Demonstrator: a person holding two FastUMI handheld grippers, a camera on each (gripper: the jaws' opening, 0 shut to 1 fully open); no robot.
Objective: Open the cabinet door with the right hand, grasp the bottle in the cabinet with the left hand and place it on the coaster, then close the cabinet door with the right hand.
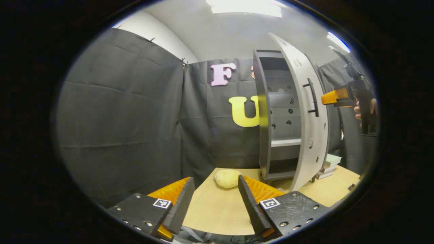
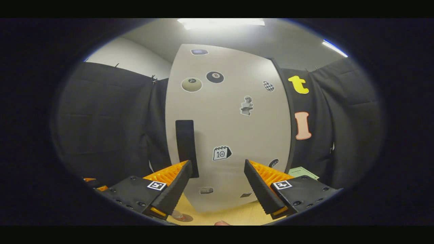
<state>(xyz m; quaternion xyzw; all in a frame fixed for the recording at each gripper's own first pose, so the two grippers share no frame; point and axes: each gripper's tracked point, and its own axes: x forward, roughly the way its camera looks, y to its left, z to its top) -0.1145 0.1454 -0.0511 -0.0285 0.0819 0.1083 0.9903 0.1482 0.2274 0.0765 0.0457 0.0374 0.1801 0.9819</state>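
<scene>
The grey cabinet [image 1: 264, 135] stands on the wooden table [image 1: 210, 210] with its white door [image 1: 307, 128] swung partly open. The shelves I can see inside hold no bottle. My right gripper [image 1: 330, 98], held by a hand, hovers just right of the door's black handle [image 1: 313, 98]. In the right gripper view, that gripper [image 2: 217, 161] is open and faces the stickered door [image 2: 230, 128], with the handle [image 2: 185, 147] above its left finger. A brown disc [image 2: 181, 216] with something clear on it shows at the bottom edge. My left gripper [image 1: 215, 177] is open and empty.
A pale rounded lump [image 1: 228, 178] lies on the table just beyond the left gripper's fingers. Stacked books [image 1: 328, 166] sit behind the door, and a green sheet [image 2: 301, 172] lies to the right of it. Black cloth walls close in the booth.
</scene>
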